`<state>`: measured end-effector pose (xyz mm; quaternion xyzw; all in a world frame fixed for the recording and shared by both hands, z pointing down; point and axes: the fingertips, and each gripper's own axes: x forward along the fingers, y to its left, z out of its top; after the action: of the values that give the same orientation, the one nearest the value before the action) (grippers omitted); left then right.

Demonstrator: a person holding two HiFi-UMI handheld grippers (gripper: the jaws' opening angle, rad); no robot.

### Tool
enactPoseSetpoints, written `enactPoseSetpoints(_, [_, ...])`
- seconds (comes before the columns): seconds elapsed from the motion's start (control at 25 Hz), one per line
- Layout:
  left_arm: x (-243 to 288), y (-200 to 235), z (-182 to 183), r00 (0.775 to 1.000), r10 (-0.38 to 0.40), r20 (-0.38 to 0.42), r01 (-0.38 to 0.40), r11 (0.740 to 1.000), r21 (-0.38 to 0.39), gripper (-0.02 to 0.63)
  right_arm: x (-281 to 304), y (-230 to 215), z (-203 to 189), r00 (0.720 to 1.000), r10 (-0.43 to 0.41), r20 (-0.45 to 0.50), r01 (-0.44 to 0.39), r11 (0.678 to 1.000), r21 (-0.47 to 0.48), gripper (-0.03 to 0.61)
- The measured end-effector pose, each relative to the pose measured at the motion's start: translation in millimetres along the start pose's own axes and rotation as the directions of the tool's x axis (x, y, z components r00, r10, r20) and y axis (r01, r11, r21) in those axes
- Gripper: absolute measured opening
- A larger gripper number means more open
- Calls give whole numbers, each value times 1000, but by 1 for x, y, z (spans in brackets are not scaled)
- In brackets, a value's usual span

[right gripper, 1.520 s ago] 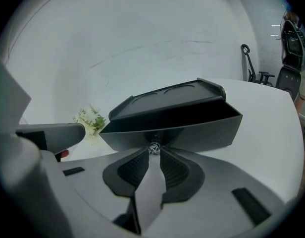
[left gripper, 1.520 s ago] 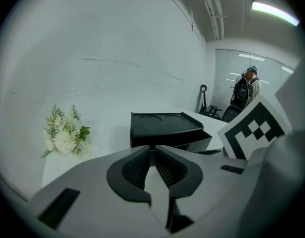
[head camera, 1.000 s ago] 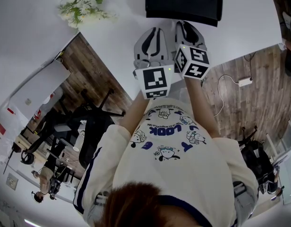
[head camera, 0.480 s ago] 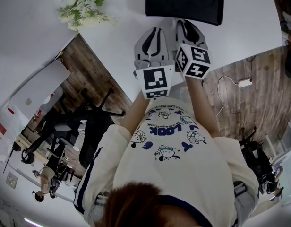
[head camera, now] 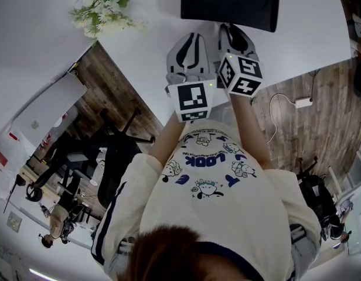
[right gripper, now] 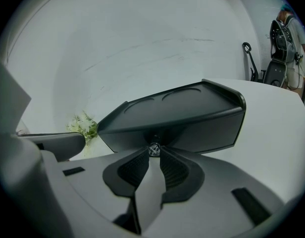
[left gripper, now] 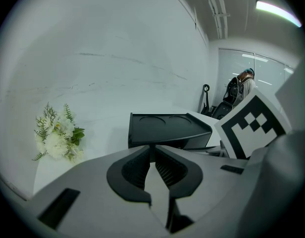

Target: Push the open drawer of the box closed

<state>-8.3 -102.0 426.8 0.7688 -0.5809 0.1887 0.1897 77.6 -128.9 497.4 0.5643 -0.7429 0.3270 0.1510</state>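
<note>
The black box (head camera: 227,2) stands on the white table (head camera: 151,45) at the far side, its front toward me. My right gripper (head camera: 230,29) is shut, with its tips against the box front. In the right gripper view a small shiny knob (right gripper: 154,149) sits right at the closed tips of the right gripper (right gripper: 154,156), in the middle of the box (right gripper: 177,113) front. Whether the drawer stands out from the box I cannot tell. My left gripper (head camera: 191,38) is shut and empty beside the right one, short of the box (left gripper: 167,128); its tips (left gripper: 152,153) hold nothing.
A bunch of white flowers (head camera: 104,10) lies on the table to the left of the box, seen as flowers (left gripper: 58,135) in the left gripper view. The table's near edge runs just under my wrists. Below are wooden floor, office chairs (head camera: 119,139) and a power strip (head camera: 302,101).
My right gripper has edged slightly forward and right, toward the box front. The left gripper has stayed where it was.
</note>
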Motion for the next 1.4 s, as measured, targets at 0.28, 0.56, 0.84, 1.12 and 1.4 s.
enactPoseSetpoints(0.28, [-3,2,1,1000,4,8,-4,1000,-6,43,3,0,0,1000,-3,8,3,1000,1,84])
enactPoseSetpoints(0.56, [-15,0,8,999,1,39,-1,1000,-2,42,-7,8,5,999,22,34,-21,1000,-8,147])
enactPoseSetpoints(0.84, [-33,1,22,996,1,90,-2,1000,11,42,-38,20,22,993,-1,118,5,999,-41,132])
enactPoseSetpoints(1.12, [-52,-4,38,989,-16,150,11,999,33,42,-75,34,37,979,-11,206,31,995,-94,58])
enactPoseSetpoints(1.4, [-69,-14,58,976,-38,213,25,998,60,43,-112,43,58,954,-21,301,61,990,-125,54])
